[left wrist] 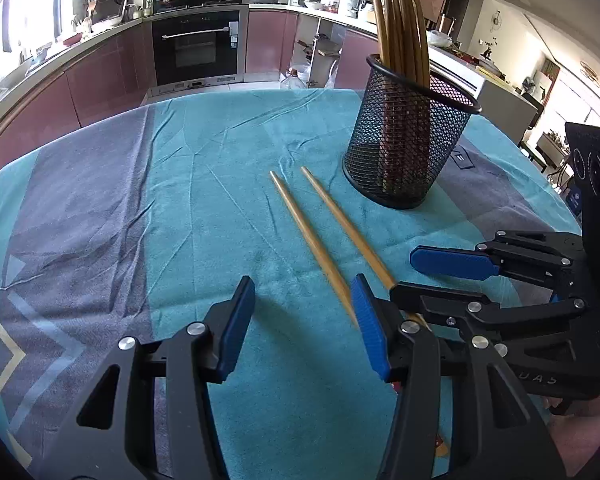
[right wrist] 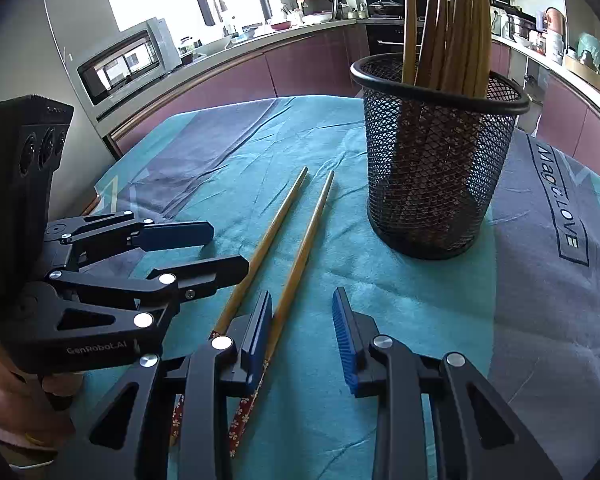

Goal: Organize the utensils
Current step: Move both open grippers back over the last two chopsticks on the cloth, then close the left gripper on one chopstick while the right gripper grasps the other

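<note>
— What did we have on the surface (left wrist: 204, 168)?

— A rumpled teal and grey cloth (right wrist: 400, 292) covered it. Two slim wooden chopsticks (left wrist: 324, 236) lay side by side on it, tapered tips pointing far, their near ends wrapped in red floral pattern. To their right, at the far side, stood a round black wire-mesh cup (right wrist: 436, 168), packed with more upright chopsticks.

— And our tongs?

— Our left tongs (left wrist: 303, 332) hung released, ribbed blue pads parted over bare cloth, left of the pair. Our right tongs (right wrist: 302, 344) were also released; the right chopstick ran just inside the left pad, though we couldn't tell if it touched.
</note>
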A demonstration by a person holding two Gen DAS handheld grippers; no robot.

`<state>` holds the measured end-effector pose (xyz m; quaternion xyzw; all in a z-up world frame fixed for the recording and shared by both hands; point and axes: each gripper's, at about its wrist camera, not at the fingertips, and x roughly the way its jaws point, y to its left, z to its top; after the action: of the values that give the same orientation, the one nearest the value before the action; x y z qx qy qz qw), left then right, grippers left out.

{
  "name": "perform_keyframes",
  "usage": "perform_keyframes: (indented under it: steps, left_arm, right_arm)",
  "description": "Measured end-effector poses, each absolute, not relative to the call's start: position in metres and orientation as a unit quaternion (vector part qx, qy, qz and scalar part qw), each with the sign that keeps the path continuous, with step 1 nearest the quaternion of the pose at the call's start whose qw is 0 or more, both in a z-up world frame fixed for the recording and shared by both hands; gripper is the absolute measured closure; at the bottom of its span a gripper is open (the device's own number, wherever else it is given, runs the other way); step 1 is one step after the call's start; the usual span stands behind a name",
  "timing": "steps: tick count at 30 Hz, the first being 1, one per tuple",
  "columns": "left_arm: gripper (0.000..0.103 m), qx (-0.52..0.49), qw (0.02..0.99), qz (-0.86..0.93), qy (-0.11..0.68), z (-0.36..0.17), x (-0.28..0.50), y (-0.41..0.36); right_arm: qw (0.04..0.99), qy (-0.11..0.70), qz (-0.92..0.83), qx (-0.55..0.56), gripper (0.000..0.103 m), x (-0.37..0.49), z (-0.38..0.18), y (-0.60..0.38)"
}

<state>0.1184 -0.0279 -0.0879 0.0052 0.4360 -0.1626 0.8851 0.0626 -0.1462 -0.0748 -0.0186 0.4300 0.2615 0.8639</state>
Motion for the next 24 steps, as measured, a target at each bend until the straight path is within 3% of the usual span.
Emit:
perform_keyframes:
  steps: [8,16,24]
  left_arm:
    - [0.058,0.038,0.884,-0.156,0.44,-0.09,0.124,-0.043]
    - [0.071,0.041,0.885,-0.143,0.44,-0.09,0.126,-0.041]
    - [0.078,0.042,0.887,-0.141,0.439,-0.09,0.129,-0.04]
  right_arm:
    - [0.864,0.431,0.26,-0.017,0.079,0.066,-0.075,-0.15]
    - [0.865,0.43,0.259,-0.018,0.079,0.07,-0.075,-0.149]
    - [0.867,0.429,0.255,-0.023,0.079,0.08,-0.075,-0.143]
